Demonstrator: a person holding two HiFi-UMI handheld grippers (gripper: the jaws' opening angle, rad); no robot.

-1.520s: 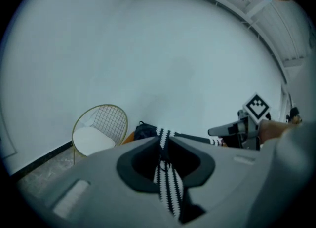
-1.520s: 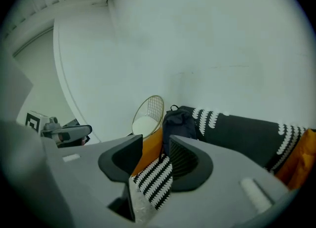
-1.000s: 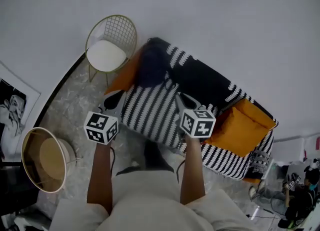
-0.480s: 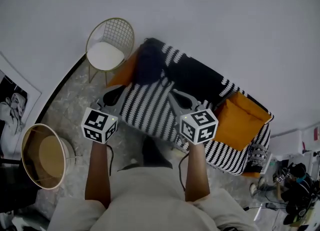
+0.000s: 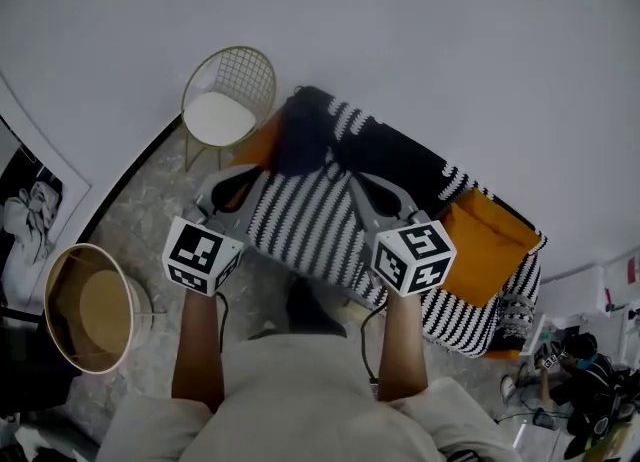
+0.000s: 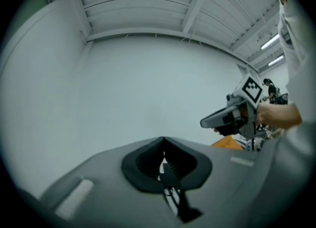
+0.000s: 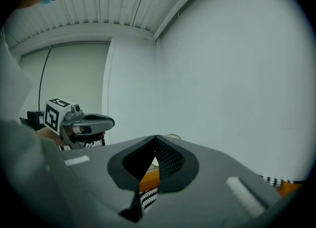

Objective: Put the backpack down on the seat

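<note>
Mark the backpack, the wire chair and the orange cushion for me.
backpack (image 5: 303,133), head view, middle of its dark body
wire chair (image 5: 216,117), head view, its white seat pad
orange cushion (image 5: 488,240), head view, middle of its top face

Mock living rm: sofa (image 5: 420,170), wire chair (image 5: 228,90), framed pic (image 5: 30,220).
</note>
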